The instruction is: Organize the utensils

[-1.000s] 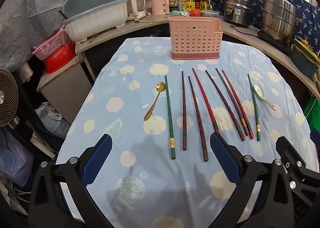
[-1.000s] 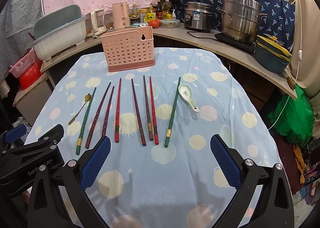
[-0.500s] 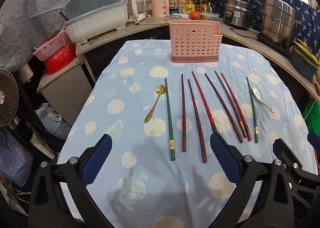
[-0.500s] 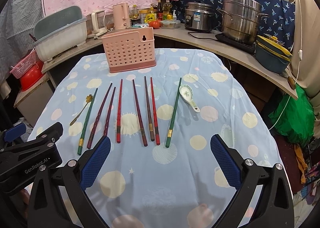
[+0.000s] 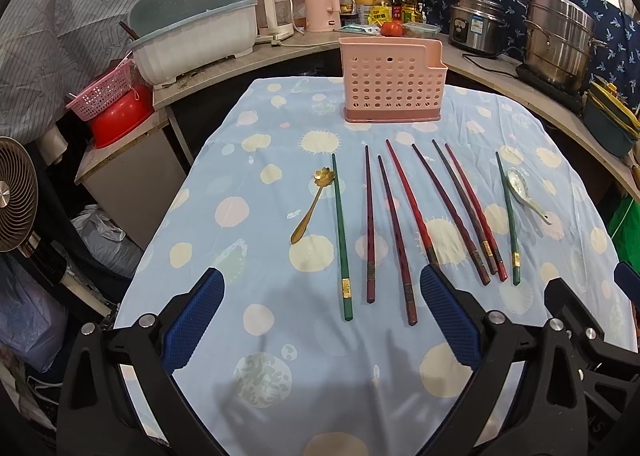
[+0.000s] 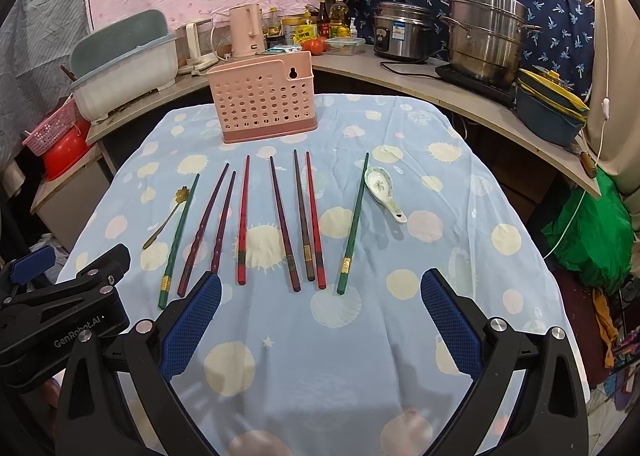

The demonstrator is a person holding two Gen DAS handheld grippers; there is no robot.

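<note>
Several chopsticks lie side by side on the blue spotted tablecloth [image 5: 280, 336]: a green one [image 5: 341, 232] at the left, dark red ones [image 5: 416, 212] in the middle, another green one [image 5: 507, 216] at the right. A gold spoon [image 5: 311, 208] lies left of them and a white ceramic spoon [image 6: 383, 192] right of them. A pink perforated utensil holder [image 5: 392, 86] stands upright at the far side. My left gripper [image 5: 322, 320] hovers open over the near ends. My right gripper [image 6: 320, 324] is open too, empty, beside the left one.
The cloth-covered table [image 6: 460, 276] drops off at the left and right. A counter behind carries a dish tub [image 5: 192, 40], a pink kettle [image 6: 246, 30], bottles, a rice cooker [image 6: 402, 32] and a steel steamer pot [image 6: 486, 34]. A fan [image 5: 16, 196] stands at far left.
Both grippers have drawn slightly nearer to the utensils and stay open. Nothing on the table has moved.
</note>
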